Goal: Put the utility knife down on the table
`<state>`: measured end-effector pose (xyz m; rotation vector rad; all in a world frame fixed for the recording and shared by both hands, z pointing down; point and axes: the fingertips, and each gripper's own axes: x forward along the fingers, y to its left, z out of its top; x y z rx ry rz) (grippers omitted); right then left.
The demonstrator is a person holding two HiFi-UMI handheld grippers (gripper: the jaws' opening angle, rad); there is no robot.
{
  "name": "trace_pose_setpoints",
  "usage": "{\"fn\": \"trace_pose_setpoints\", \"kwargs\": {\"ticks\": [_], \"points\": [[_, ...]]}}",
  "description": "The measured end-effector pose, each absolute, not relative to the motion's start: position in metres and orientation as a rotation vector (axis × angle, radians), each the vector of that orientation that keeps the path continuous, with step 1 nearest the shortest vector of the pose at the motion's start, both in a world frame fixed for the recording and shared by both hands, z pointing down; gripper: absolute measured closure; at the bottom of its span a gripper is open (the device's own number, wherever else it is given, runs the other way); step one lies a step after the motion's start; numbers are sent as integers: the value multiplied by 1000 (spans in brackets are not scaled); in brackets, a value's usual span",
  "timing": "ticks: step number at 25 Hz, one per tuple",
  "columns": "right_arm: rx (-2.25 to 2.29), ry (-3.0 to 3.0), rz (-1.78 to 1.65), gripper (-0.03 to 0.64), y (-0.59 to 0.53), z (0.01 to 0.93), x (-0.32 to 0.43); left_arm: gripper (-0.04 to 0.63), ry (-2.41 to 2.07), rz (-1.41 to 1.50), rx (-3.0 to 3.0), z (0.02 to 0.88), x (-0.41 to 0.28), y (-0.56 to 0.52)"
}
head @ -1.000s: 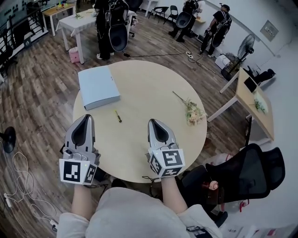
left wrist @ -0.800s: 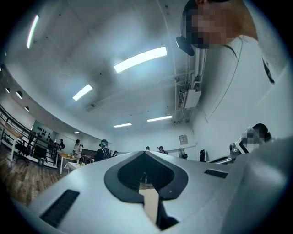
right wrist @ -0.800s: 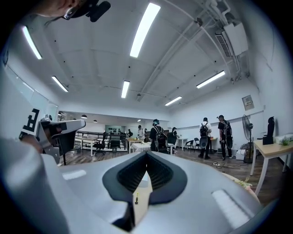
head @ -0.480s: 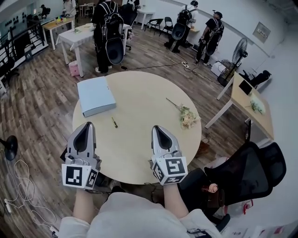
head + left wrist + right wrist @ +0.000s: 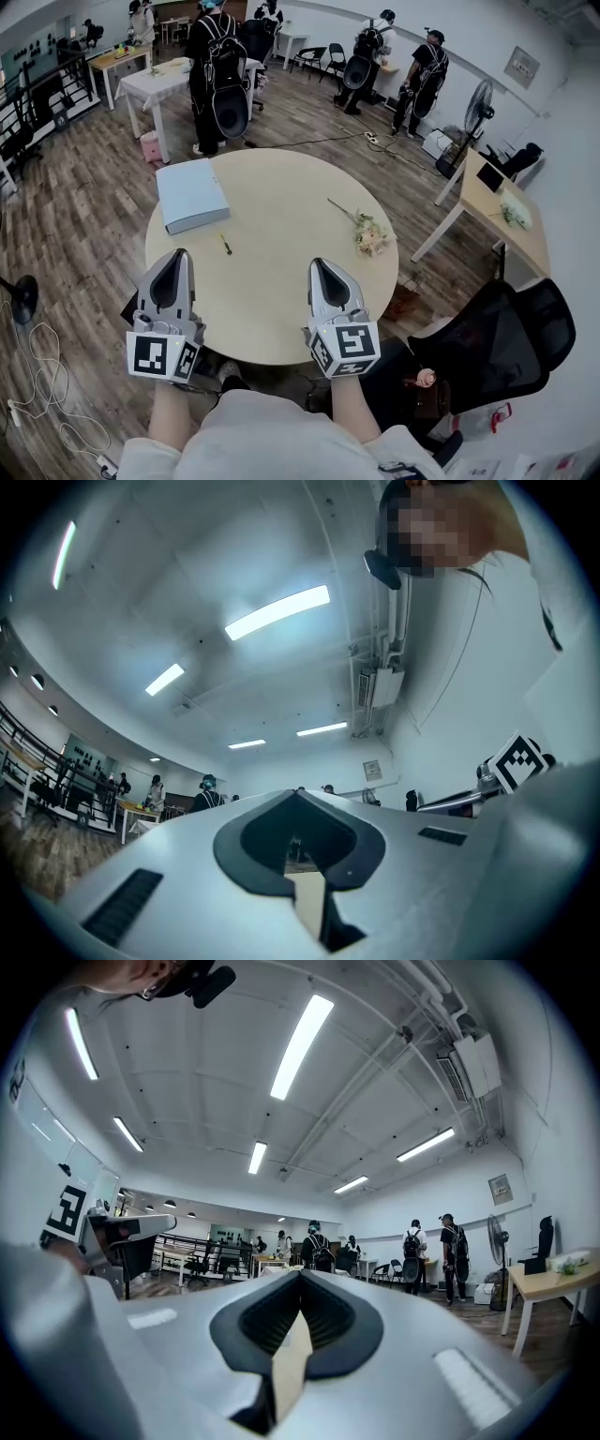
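The utility knife (image 5: 225,245), a small yellow and dark stick, lies on the round beige table (image 5: 281,197), left of its middle. No gripper touches it. My left gripper (image 5: 175,255) hovers over the table's near left edge, shut and empty, a short way nearer to me than the knife. Over the near right edge my right gripper (image 5: 320,265) is held the same way, shut with nothing in it. Both gripper views tilt upward at the ceiling; the left gripper (image 5: 298,803) and the right gripper (image 5: 300,1283) show their jaws meeting at the tips.
A flat light blue box (image 5: 191,194) lies at the table's far left. A dried flower sprig (image 5: 364,231) rests at the right. A black office chair (image 5: 487,342) stands at my right, a wooden desk (image 5: 502,211) beyond it. Several people stand at the far side of the room.
The head view has tilted up, so the table and knife sit a little higher in the picture. Both grippers stay shut near the table's front edge. The knife has not moved.
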<state>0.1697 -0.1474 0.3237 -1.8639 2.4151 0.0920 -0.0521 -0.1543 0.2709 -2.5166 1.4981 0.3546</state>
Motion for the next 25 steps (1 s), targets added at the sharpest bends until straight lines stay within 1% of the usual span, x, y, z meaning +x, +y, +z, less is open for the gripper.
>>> {"fn": "trace_pose_setpoints", "kwargs": {"ticks": [12,25], "points": [[-1851,2396,101,606,-119,320,181,588,1489,361,-2508,268,-39,-125],[-1822,2391,94,606,-112,321,189,588,1511,352,-2489,271,-33,-115]]}}
